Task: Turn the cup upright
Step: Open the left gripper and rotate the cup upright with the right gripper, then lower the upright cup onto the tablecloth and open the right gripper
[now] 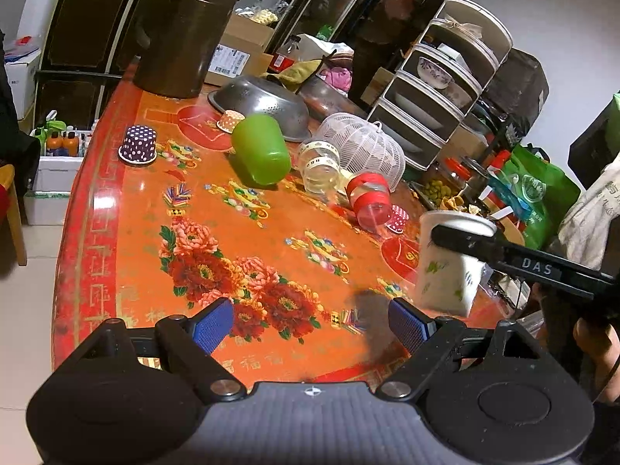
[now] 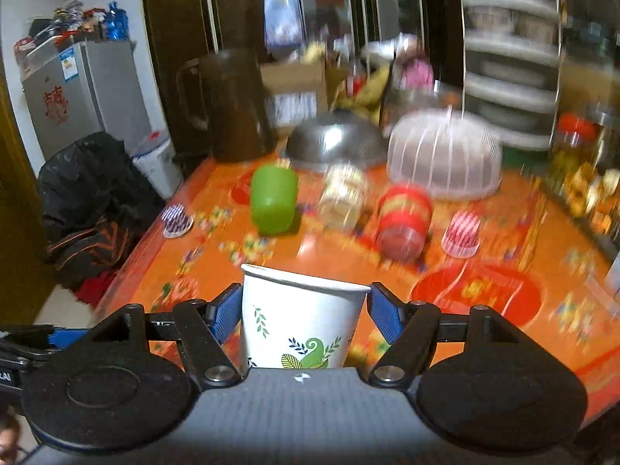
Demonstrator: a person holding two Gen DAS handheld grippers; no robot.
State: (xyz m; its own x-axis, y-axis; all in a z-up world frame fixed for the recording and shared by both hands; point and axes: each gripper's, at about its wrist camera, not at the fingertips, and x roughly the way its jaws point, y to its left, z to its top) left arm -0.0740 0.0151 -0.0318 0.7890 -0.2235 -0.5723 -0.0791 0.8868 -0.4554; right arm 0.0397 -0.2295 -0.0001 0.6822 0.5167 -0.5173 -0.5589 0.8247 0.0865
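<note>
A white paper cup with green leaf prints (image 2: 302, 321) sits between my right gripper's (image 2: 304, 310) blue pads, rim up. The right gripper is shut on it. In the left wrist view the same cup (image 1: 449, 267) hangs above the table's right side, slightly tilted, held by the right gripper's black finger (image 1: 465, 238). My left gripper (image 1: 310, 323) is open and empty, low over the orange floral table (image 1: 240, 240), left of the cup.
On the table lie a green cup (image 1: 261, 149) on its side, a clear jar (image 1: 319, 166), a red jar (image 1: 370, 197), upturned dotted paper cups (image 1: 138, 145), a steel colander (image 1: 259, 102), a white mesh cover (image 1: 364, 151) and a dark jug (image 1: 182, 35). A dish rack (image 1: 441, 77) stands at the right.
</note>
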